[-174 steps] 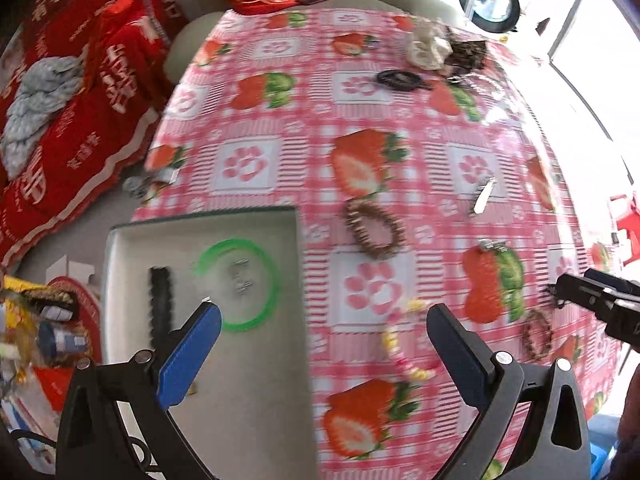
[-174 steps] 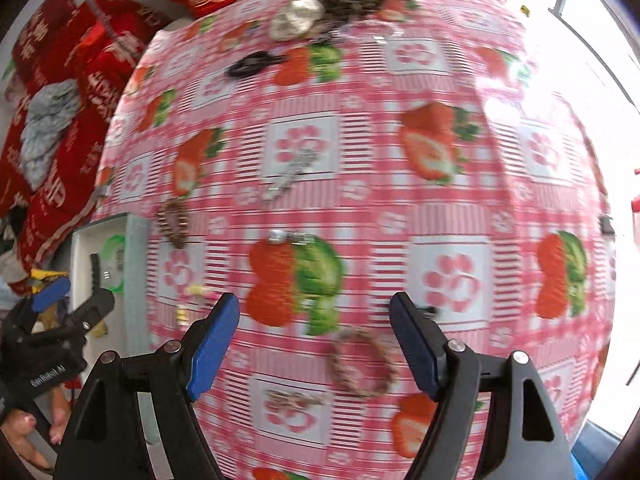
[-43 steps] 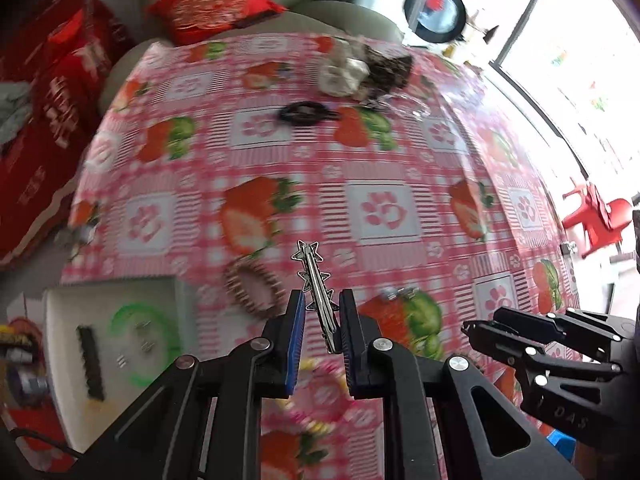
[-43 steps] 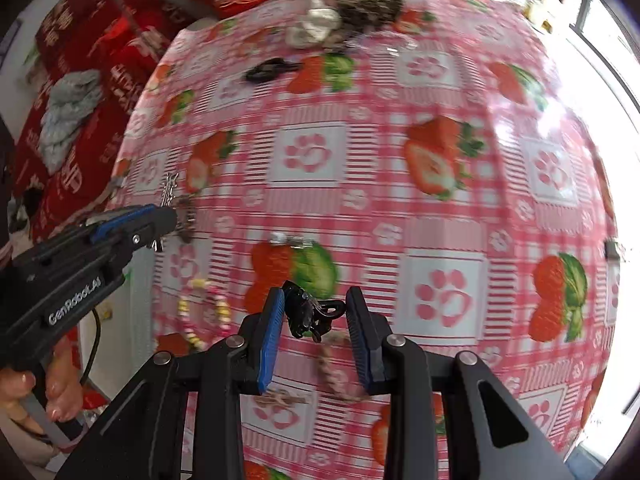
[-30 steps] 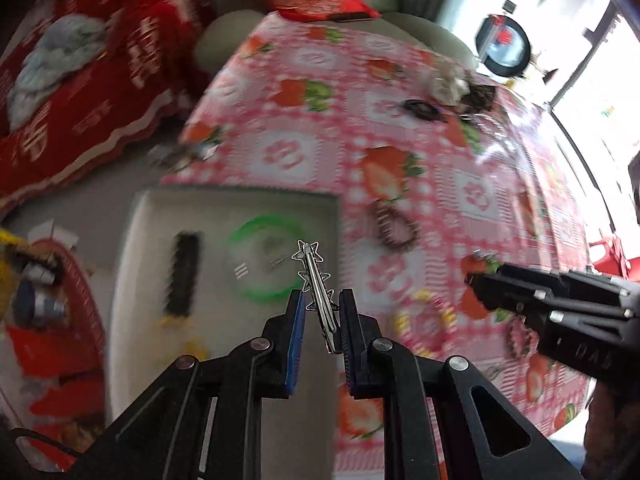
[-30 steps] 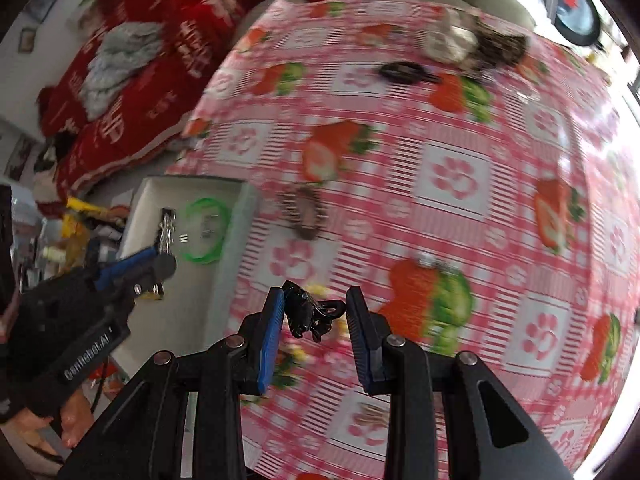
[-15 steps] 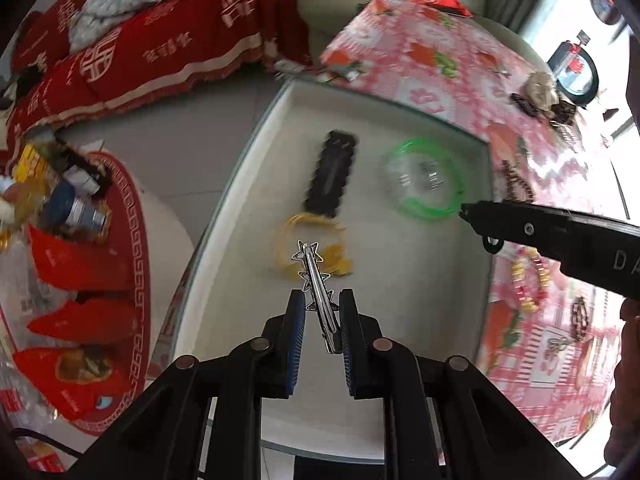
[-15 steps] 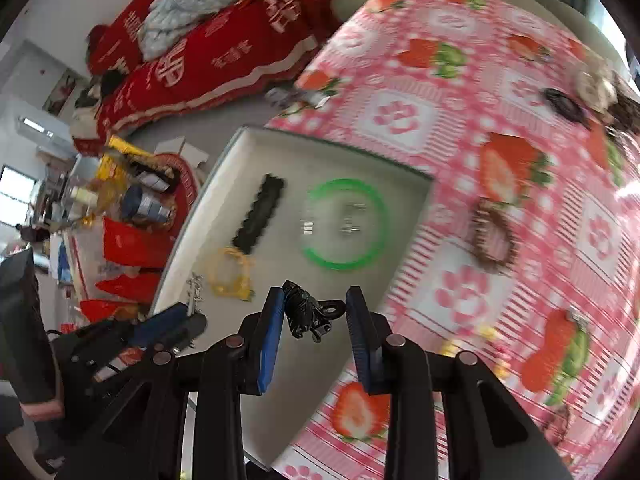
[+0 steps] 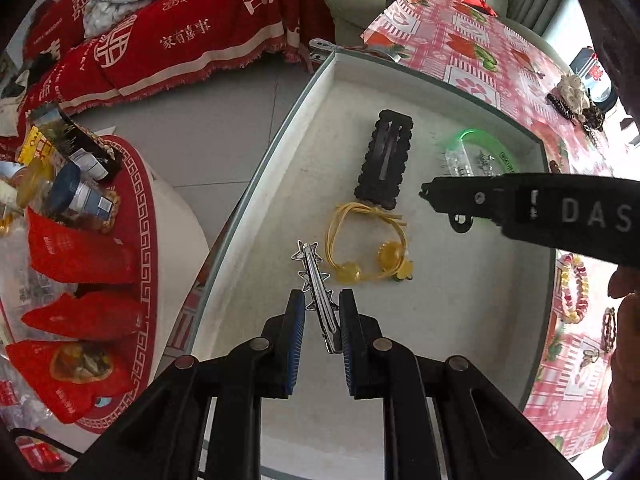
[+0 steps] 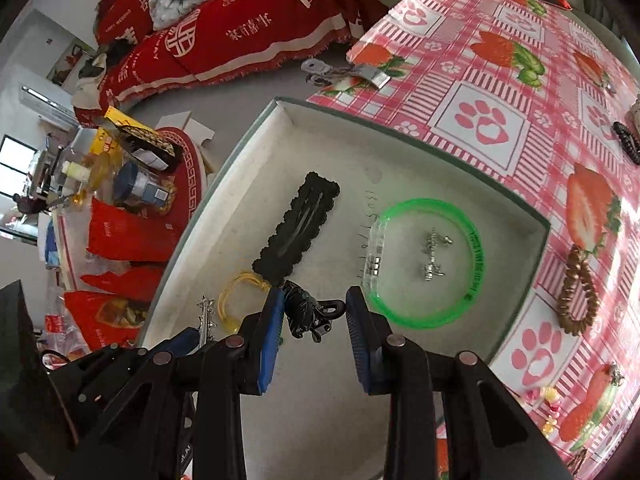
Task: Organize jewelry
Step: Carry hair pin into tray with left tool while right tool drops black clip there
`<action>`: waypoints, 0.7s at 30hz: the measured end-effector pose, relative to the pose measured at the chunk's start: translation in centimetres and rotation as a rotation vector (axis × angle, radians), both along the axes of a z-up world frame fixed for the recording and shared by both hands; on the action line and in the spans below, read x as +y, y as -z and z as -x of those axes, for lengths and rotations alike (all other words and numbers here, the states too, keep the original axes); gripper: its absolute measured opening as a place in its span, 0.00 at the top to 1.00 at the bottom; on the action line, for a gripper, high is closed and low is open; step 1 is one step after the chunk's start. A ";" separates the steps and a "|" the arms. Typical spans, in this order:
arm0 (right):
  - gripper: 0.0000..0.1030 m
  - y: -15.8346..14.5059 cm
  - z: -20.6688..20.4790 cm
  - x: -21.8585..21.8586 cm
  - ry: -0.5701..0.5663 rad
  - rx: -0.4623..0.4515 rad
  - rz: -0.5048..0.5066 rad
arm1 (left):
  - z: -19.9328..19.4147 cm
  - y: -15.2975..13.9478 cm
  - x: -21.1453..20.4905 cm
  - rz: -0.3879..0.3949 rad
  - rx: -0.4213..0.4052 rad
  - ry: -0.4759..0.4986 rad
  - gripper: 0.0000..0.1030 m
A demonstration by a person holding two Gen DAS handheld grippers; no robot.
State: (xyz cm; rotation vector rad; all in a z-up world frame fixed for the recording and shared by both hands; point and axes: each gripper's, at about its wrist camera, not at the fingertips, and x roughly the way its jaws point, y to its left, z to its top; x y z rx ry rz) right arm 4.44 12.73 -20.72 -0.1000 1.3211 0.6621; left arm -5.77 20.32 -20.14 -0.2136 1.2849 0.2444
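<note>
**Tray drop-off: two clips arriving together**

Step in hand: both grippers are hanging over the white tray (image 9: 460, 92), each carrying one piece for deposit.

- Left gripper (image 9: 321, 312): jaws narrow, pinching a silver star hair clip (image 9: 314, 276), just beside the yellow hair tie (image 9: 366, 248) in the tray.
- Right gripper (image 10: 315, 312): jaws partly closed, clamping a small black claw clip (image 10: 310, 312), probably a claw type, the view being cramped.

Next move, by judgement: lowering each piece onto bare tray floor and parting the jaws, clear of what is lying there.

Already in the tray: one black scalloped snap clip (image 10: 298, 230); one yellow hair tie; one green bangle (image 10: 424, 262); two small silver earrings (image 10: 432, 254) inside the bangle.

Outside the tray, on the strawberry tablecloth (image 10: 480, 80): one brown beaded bracelet (image 10: 578, 292).
</note>
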 end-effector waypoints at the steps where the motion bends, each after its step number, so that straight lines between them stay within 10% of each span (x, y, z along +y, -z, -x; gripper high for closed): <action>1: 0.67 0.2 0.0 0.2 0.000 0.001 0.005 | 0.0 0.1 0.0 -0.001 0.001 0.000 0.77; 17: 0.66 1.9 -0.2 0.6 0.014 0.032 0.030 | -0.2 0.9 -0.4 -0.046 0.036 0.016 0.77; 21: 0.45 1.9 -0.4 0.5 0.015 0.054 0.008 | -0.2 0.9 -0.3 -0.044 0.047 0.007 0.77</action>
